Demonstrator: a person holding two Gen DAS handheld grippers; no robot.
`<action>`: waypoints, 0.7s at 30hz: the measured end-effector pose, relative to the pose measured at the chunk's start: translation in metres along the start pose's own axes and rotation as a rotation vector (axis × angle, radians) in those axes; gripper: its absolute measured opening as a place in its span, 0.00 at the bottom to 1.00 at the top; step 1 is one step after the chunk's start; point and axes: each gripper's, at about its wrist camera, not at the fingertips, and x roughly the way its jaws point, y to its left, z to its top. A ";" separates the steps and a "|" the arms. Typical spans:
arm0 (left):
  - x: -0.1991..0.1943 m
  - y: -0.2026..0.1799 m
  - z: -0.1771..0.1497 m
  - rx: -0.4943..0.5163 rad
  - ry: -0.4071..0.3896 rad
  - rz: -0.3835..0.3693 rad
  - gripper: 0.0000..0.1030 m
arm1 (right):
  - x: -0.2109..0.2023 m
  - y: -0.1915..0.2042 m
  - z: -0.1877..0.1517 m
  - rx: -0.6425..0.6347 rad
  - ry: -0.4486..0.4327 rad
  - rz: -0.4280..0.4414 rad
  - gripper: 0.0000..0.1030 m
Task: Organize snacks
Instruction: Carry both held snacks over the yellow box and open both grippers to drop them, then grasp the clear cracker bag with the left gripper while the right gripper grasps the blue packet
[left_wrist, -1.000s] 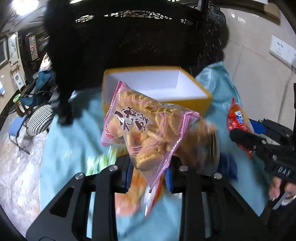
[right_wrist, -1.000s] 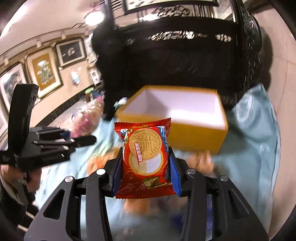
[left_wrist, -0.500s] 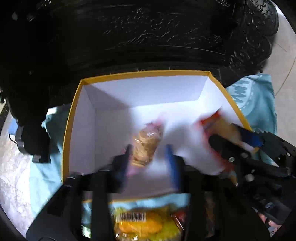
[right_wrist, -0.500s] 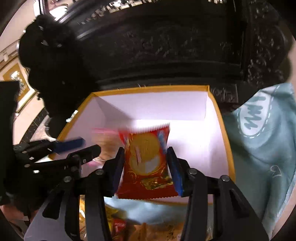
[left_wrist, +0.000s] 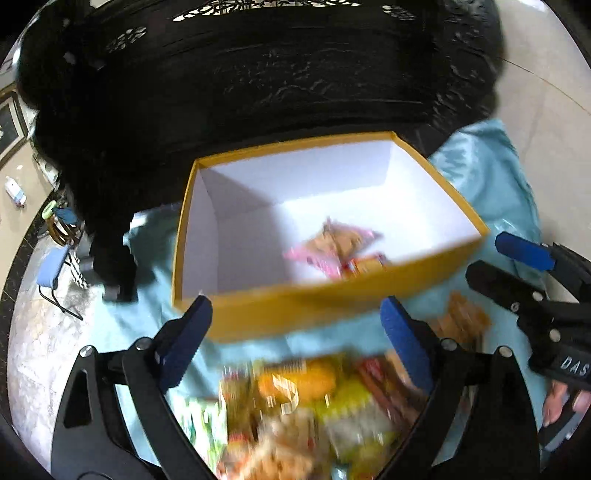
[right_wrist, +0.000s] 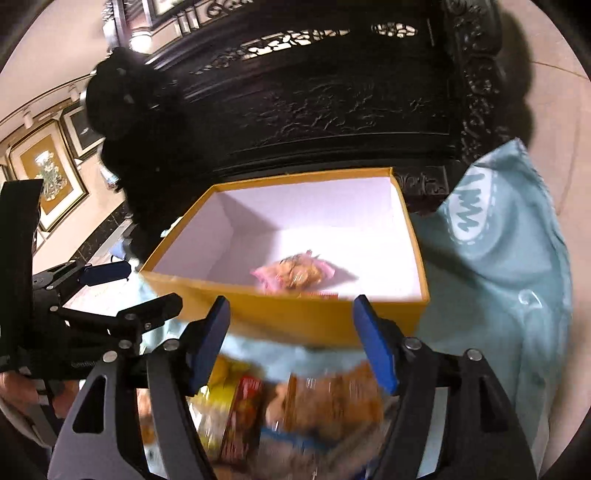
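A yellow box (left_wrist: 325, 306) with a white inside stands on a light blue cloth (left_wrist: 491, 173); it also shows in the right wrist view (right_wrist: 295, 317). Inside lie a pink biscuit bag (left_wrist: 332, 240) (right_wrist: 295, 271) and the edge of a red cookie packet (left_wrist: 364, 264) (right_wrist: 321, 294). My left gripper (left_wrist: 295, 332) is open and empty, in front of the box's near wall. My right gripper (right_wrist: 291, 339) is open and empty too. A blurred pile of snack packets (left_wrist: 306, 402) (right_wrist: 295, 410) lies below both.
A dark carved wooden cabinet (left_wrist: 277, 74) rises right behind the box. The right gripper shows at the right edge of the left wrist view (left_wrist: 535, 288), the left gripper at the left of the right wrist view (right_wrist: 92, 314). Marble floor (left_wrist: 33, 350) lies left.
Both grippers carried their packets over the box, opened and dropped them in. Both have pulled back toward me and now hang open over the snack pile.
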 end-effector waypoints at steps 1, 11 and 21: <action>-0.008 0.001 -0.009 -0.004 -0.001 -0.007 0.92 | -0.006 0.000 -0.007 0.003 -0.002 0.003 0.68; -0.041 0.020 -0.076 -0.029 0.001 -0.015 0.95 | -0.045 0.000 -0.096 0.023 0.041 -0.022 0.69; 0.006 0.030 -0.108 0.034 0.101 -0.001 0.95 | -0.049 -0.020 -0.137 0.144 0.071 0.049 0.69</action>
